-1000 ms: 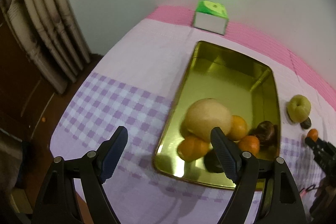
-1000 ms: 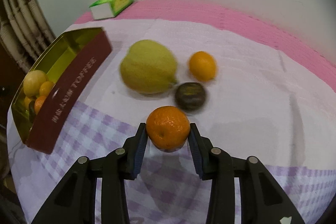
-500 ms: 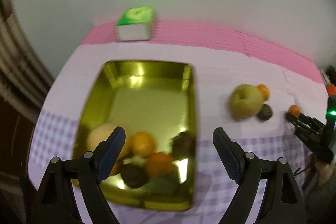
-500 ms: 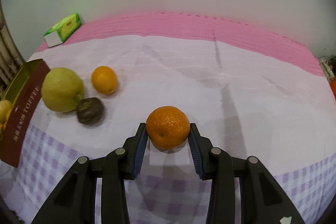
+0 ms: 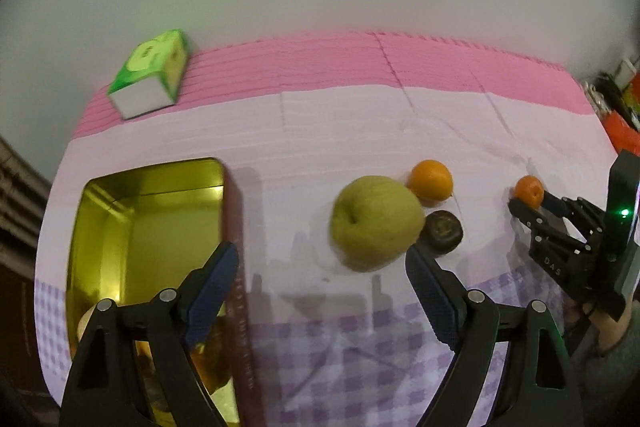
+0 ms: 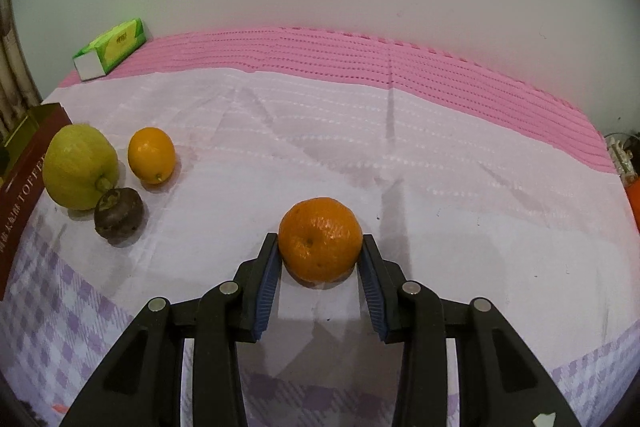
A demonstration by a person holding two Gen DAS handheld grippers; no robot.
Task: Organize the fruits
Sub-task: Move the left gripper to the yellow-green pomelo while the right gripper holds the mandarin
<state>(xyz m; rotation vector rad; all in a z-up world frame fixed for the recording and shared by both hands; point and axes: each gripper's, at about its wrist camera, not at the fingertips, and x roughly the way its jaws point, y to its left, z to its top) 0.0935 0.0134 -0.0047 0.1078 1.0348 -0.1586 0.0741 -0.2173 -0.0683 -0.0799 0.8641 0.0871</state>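
We see the right gripper (image 6: pixel 320 259) clamped on a round, dimpled orange mandarin (image 6: pixel 320 239), just above the cloth (image 6: pixel 440 187), right of the big green pear (image 5: pixel 376 223). Left gripper (image 5: pixel 320 279) jaws just widened, nothing btw them.

A tabletop (image 6: pixel 460 187) covered in pale lilac cloth, pink along the far edge, carries a green tissue box (image 6: pixel 110 49), a gold-lined maroon tin (image 5: pixel 152 227), a big yellow-green pear (image 6: pixel 80 167), a small orange (image 6: pixel 151 155) and a dark brown round fruit (image 6: pixel 119 215).
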